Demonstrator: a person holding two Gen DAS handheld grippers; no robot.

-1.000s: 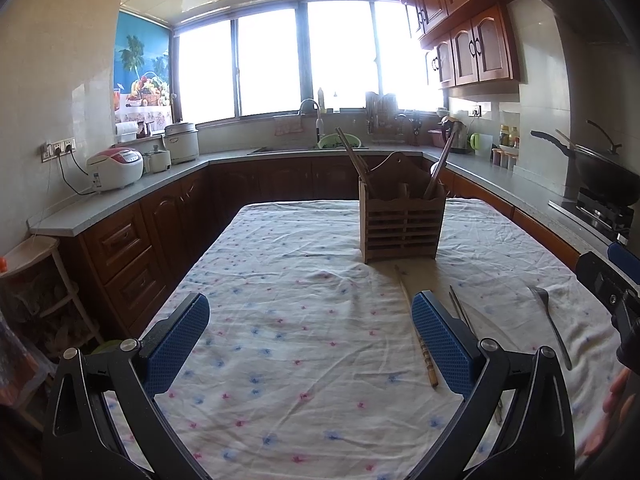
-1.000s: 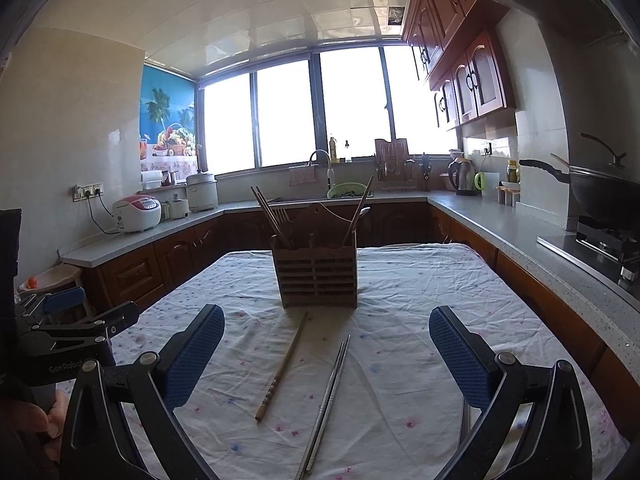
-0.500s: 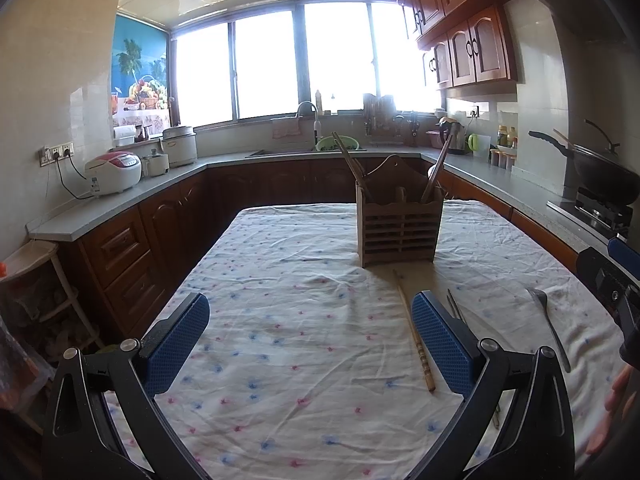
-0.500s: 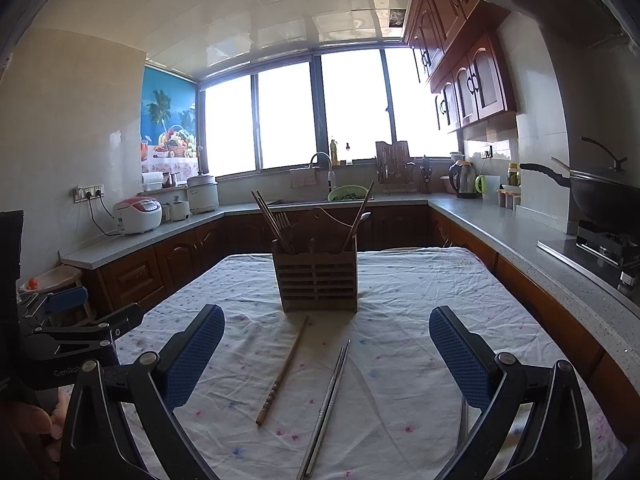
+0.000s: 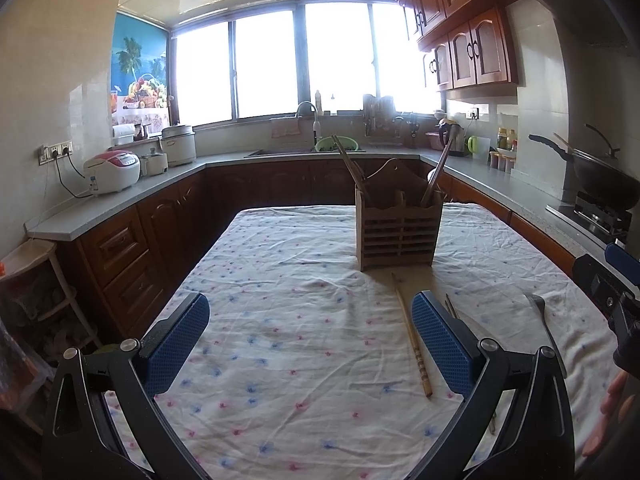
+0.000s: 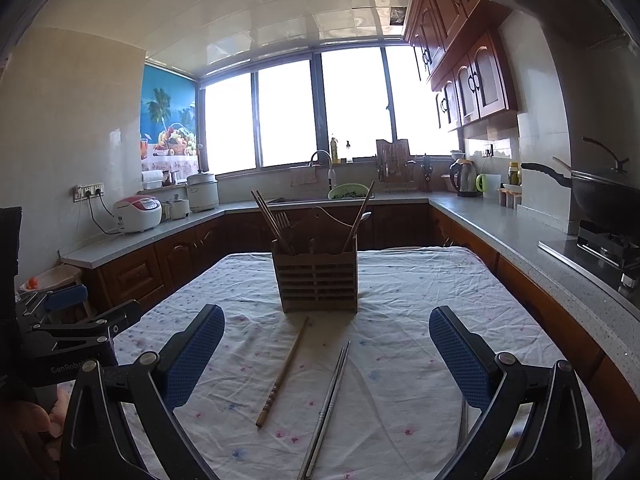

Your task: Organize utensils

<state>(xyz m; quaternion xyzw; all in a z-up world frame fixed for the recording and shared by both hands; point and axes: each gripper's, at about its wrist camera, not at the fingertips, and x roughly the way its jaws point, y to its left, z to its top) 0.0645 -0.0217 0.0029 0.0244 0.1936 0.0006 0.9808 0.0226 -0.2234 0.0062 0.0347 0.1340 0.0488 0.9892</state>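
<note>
A slatted wooden utensil holder (image 5: 398, 234) (image 6: 318, 282) stands mid-table with chopsticks and a spoon in it. On the flowered cloth in front lie a wooden chopstick (image 5: 412, 334) (image 6: 283, 372), a pair of metal chopsticks (image 6: 326, 406) (image 5: 451, 310) and a metal fork (image 5: 545, 326) (image 6: 462, 424), partly hidden by my right finger. My left gripper (image 5: 306, 338) is open and empty, left of the wooden chopstick. My right gripper (image 6: 326, 356) is open and empty above the chopsticks.
The table (image 5: 280, 280) sits in a U-shaped kitchen. Counters hold rice cookers (image 5: 113, 171), a sink (image 5: 308, 148) and a wok on the stove (image 5: 600, 176). A stool (image 5: 30, 256) stands at the left. The other gripper shows at each view's edge (image 5: 612, 280) (image 6: 72, 336).
Both grippers have drifted slightly; the holder sits a little further left in the left wrist view. Both stay open. The utensils have not moved.
</note>
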